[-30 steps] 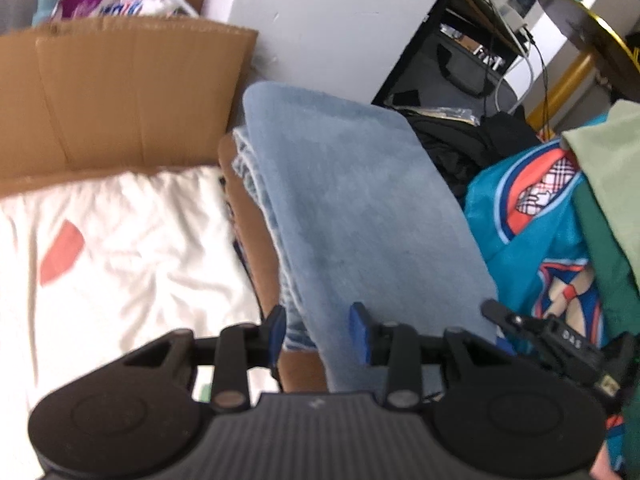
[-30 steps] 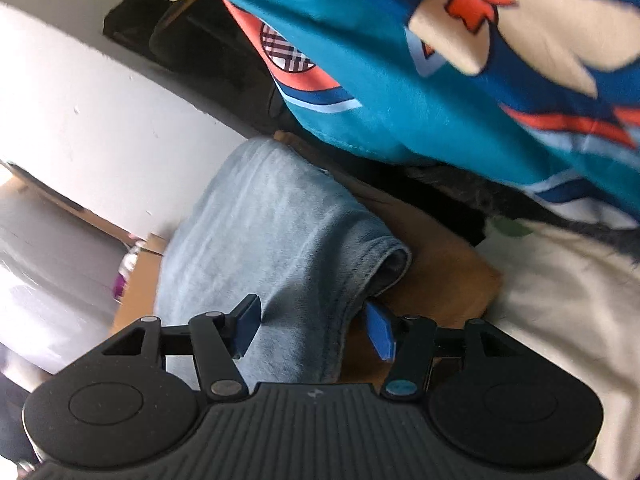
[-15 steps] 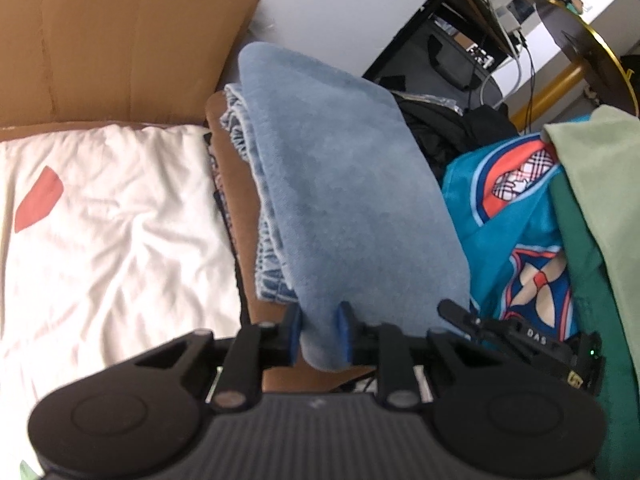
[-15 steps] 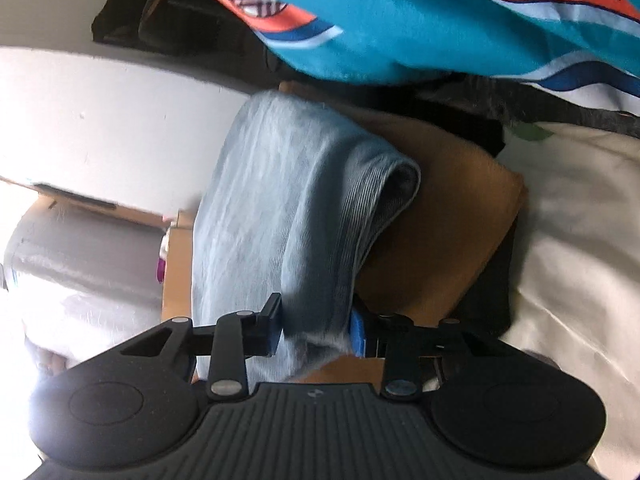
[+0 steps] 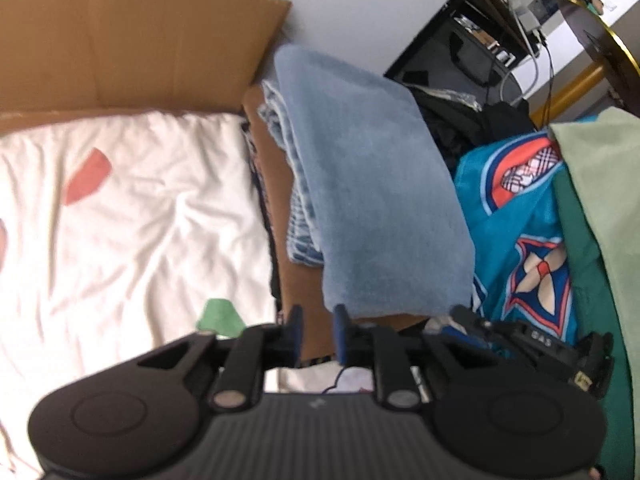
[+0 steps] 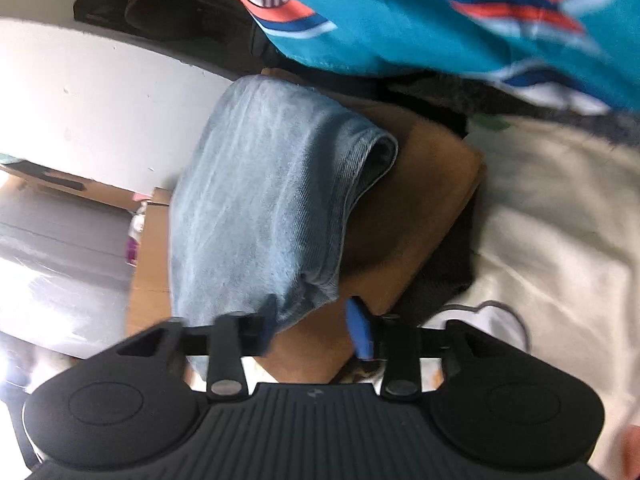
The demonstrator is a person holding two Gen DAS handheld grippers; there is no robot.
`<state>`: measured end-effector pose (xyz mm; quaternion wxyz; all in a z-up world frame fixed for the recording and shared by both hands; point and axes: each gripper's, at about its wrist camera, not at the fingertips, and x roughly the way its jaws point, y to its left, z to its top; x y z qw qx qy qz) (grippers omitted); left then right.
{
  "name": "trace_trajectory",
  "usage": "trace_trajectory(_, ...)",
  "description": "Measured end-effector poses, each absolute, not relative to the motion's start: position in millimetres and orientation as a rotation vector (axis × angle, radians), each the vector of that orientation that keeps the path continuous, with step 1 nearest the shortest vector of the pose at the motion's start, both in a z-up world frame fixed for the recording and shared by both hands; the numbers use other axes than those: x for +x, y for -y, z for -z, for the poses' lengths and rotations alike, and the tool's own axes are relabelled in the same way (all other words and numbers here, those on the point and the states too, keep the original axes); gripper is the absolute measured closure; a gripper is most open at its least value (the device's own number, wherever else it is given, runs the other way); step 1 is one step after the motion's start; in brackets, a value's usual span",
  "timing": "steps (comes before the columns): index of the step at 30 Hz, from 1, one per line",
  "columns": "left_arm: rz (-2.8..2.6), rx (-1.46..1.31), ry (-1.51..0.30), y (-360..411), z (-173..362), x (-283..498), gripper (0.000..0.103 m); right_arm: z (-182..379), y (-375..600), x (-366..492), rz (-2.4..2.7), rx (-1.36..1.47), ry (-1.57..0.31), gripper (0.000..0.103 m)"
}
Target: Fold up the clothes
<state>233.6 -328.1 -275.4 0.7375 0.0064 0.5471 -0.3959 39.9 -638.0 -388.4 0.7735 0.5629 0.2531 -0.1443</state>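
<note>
Soft, faded denim jeans (image 5: 372,184) lie on matt corrugated cardboard (image 5: 132,44), beside what looks like crumpled cotton bedding (image 5: 132,216)

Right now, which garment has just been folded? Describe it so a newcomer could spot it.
Find the white sheet covering the bed; at its edge lies a brown folded cloth. On that sits the folded jeans, plain pale blue denim, unlike the bright patterned teal shirt beside them.

Folded jeans (image 5: 372,184) atop garment stack (image 5: 300,292)

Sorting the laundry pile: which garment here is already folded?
The light blue garment, a neat folded bundle lying on the brown one. The teal patterned one and the green ones lie loose and unfolded.
</note>
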Motion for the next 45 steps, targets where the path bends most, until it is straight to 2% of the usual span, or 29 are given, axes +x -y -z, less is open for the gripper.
trace_trajectory(3,0.82,0.061,-1.187,321.4,259.4,232.7,0.053,370.4,633.2,35.2,0.369,1.19,-0.583,0.042)
trace_trajectory(4,0.8,0.077,-1.179,319.0,254.2,232.0,0.046,365.0,631.5,33.2,0.387,1.19,-0.595,0.036)
trace_trajectory(5,0.783,0.088,-1.173,315.8,249.1,231.2,0.044,359.4,629.3,31.1,0.406,1.183,-0.609,0.03)
trace_trajectory(9,0.727,0.107,-1.177,302.3,229.9,228.3,0.033,336.3,622.3,25.8,0.441,1.165,-0.643,0.025)
trace_trajectory(11,0.703,0.126,-1.176,296.5,218.4,225.8,0.029,322.3,619.6,25.4,0.458,1.15,-0.654,0.018)
trace_trajectory(15,0.672,0.154,-1.169,286.1,192.6,222.8,0.02,291.5,617.9,23.1,0.477,1.14,-0.654,0.011)
trace_trajectory(20,0.662,0.193,-1.153,277.2,159.0,217.1,0.017,253.8,616.8,21.8,0.511,1.118,-0.675,0.006)
trace_trajectory(22,0.648,0.218,-1.132,274.9,145.1,213.4,0.012,241.1,617.7,19.7,0.513,1.125,-0.676,0.004)
trace_trajectory(26,0.628,0.241,-1.142,270.9,118.5,209.0,0.01,217.8,614.5,20.5,0.5,1.097,-0.716,0.002)
trace_trajectory(28,0.618,0.242,-1.172,267.6,106.1,205.7,0.005,207.5,611.1,22.9,0.498,1.084,-0.746,0.002)
trace_trajectory(33,0.625,0.259,-1.159,254.7,73.0,190.7,0.002,182.8,600.3,31.2,0.479,1.051,-0.813,0.001)
trace_trajectory(45,0.558,0.197,-1.127,200.8,14.0,176.0,0.001,116.5,560.4,45.9,0.351,0.992,-0.837,0.001)
